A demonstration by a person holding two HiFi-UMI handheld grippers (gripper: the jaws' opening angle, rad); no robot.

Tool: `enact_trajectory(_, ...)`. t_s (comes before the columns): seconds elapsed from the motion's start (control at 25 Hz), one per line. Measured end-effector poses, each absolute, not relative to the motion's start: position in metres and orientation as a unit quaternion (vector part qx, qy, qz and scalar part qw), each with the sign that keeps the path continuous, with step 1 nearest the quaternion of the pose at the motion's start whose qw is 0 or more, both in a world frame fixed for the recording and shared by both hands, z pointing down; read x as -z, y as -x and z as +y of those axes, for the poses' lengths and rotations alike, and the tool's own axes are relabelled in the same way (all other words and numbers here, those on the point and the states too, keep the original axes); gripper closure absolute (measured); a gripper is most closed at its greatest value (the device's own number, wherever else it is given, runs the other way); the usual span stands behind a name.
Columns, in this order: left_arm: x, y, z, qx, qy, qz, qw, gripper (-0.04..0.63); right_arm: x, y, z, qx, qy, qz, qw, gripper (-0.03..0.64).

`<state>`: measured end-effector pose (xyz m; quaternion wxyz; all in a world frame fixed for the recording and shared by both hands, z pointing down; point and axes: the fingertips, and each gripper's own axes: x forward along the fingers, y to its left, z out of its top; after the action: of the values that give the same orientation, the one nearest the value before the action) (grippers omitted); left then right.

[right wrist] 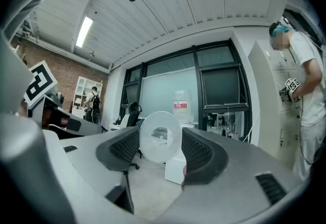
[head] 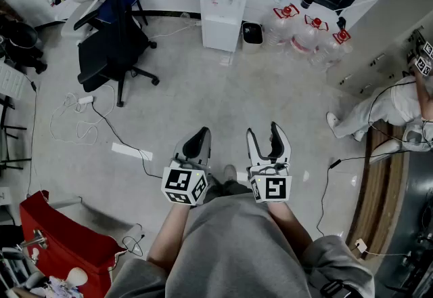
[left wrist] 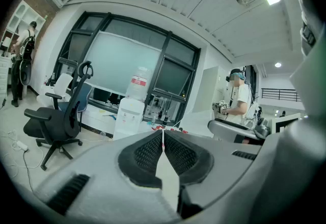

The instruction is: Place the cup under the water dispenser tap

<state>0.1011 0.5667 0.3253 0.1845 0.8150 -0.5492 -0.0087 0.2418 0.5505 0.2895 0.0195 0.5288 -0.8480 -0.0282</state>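
right gripper (right wrist: 160, 141): jaws are standing wide and clamping the clear cup (right wrist: 160, 135) between the black ribbed pads (right wrist: 201, 154), one pad pressing on each side. the cup is lying level along the jaws, so i am seeing it end-on as a pale round disc.

left gripper (left wrist: 163, 135): jaws are sitting flat against each other, gripping nothing.

in the head view both grippers are hanging side by side in front of my waist, just apart, above the bare grey floor (head: 203, 100).

the cup is sitting in my right gripper, well apart from the water dispenser (head: 223, 5). the dispenser is standing white at the far side of the room, carrying a big bottle (left wrist: 138, 84) on top. in the right gripper view it is showing straight behind the cup.

a black office chair (head: 111, 39) is standing left of the dispenser. a small dark bin (head: 252, 33) is sitting just right of it. spare water bottles (head: 308, 32) with red tops are lying beyond the bin.

white cables (head: 78, 120) are trailing over the floor at left. a person (head: 385, 110) in white is showing at the right edge.
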Motion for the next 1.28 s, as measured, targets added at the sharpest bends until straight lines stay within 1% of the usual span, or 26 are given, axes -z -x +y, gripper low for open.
enact_trajectory(0.32, -0.315, -0.127, 0.557, 0.011, -0.821, -0.542, 0.181, 0.583, -0.274, -0.265, 0.537, 0.03, -0.535, -0.845, -0.001, 0.359)
enact_trajectory(0.72, -0.305, -0.17, 0.526, -0.003, -0.826, -0.54, 0.162, 0.583, -0.273, -0.309, 0.51, -0.005, -0.522, -0.853, -0.02, 0.359)
enact_trajectory(0.96, -0.307, -0.173, 0.512, -0.017, -0.824, -0.544, 0.158, 0.583, -0.28, -0.317, 0.493, -0.012, -0.517, -0.856, -0.023, 0.359)
enact_trajectory(1.28, -0.32, -0.148, 0.463, -0.023, -0.82, -0.548, 0.163, 0.583, -0.293, -0.304, 0.446, -0.024, -0.528, -0.849, -0.025, 0.359)
